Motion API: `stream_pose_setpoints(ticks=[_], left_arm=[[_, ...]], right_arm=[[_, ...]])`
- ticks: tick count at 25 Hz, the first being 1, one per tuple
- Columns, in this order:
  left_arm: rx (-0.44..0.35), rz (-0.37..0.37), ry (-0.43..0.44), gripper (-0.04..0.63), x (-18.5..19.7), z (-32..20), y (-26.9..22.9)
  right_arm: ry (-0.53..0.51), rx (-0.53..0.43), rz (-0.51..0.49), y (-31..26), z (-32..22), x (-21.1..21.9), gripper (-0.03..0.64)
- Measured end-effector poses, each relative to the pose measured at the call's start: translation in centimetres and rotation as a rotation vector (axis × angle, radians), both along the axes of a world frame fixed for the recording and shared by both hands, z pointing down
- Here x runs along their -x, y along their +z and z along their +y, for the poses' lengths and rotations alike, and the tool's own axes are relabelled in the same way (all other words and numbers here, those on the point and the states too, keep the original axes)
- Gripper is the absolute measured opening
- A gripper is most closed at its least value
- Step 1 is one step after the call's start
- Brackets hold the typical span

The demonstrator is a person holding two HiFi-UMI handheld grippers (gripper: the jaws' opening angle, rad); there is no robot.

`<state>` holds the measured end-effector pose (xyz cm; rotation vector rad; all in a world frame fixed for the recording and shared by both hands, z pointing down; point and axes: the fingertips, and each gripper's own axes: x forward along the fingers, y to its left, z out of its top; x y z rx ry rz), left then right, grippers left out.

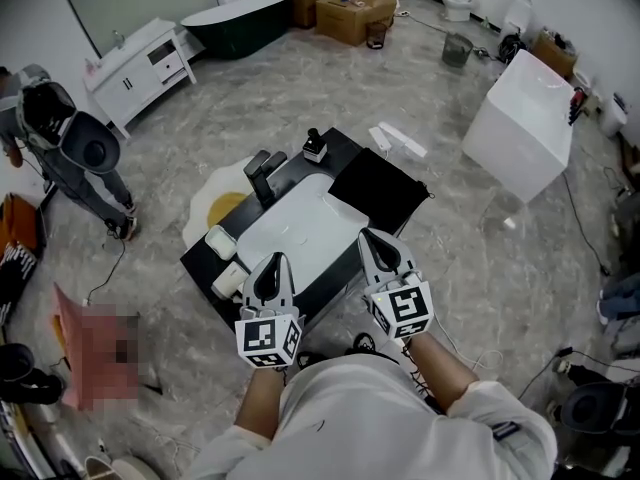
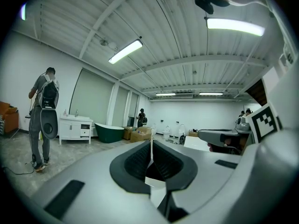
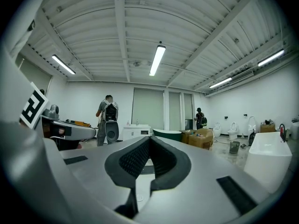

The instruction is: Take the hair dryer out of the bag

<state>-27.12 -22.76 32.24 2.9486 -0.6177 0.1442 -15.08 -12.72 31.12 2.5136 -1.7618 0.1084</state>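
Observation:
A flat black bag (image 1: 380,190) lies on the right part of a black table (image 1: 200,258) with a white basin (image 1: 290,230) set in it. No hair dryer shows in any view. My left gripper (image 1: 274,260) is held over the table's near edge, shut, with nothing between its pads (image 2: 151,146). My right gripper (image 1: 373,238) hovers beside it, near the bag's front corner, also shut and empty (image 3: 149,141). Both point almost level across the room, so the gripper views show neither bag nor table.
A black tap (image 1: 262,174), a small black-and-white item (image 1: 315,147) and white pieces (image 1: 222,243) sit on the table. A person with a backpack (image 1: 85,158) stands at the left. Around are a white cabinet (image 1: 140,66), a dark bathtub (image 1: 236,18), boxes (image 1: 352,8) and a big white block (image 1: 522,123).

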Motion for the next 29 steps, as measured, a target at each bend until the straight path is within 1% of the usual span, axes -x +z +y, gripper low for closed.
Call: stream_pose_setpoints(ticks=[6,10,15,21,24,29], left_arm=[[0.001,-0.003,0.003,0.029,-0.2,0.6,0.3],[0.005,-0.006,-0.005,0.029,0.0,0.8,0.5],[0.009,-0.005,-0.026,0.029,0.4,0.5,0.6],[0.017,-0.012,-0.035,0.029,0.4,0.4,1.1],[0.022,-0.008,-0.039,0.029,0.4,0.6,1.1],[0.013,-0.014,-0.032,0.029,-0.1,0.9,1.1]], right_arm=[[-0.032,0.008,0.002,0.3,-0.2,0.7,-0.002],[-0.047,0.01,-0.016,-0.2,-0.6,1.1,-0.002],[-0.051,0.031,-0.001,0.8,-0.3,0.8,-0.003],[-0.061,0.029,-0.01,0.5,-0.8,0.8,-0.003],[-0.063,0.046,-0.008,1.1,-0.3,0.7,-0.002],[-0.057,0.021,-0.009,0.7,-0.3,0.2,-0.003]])
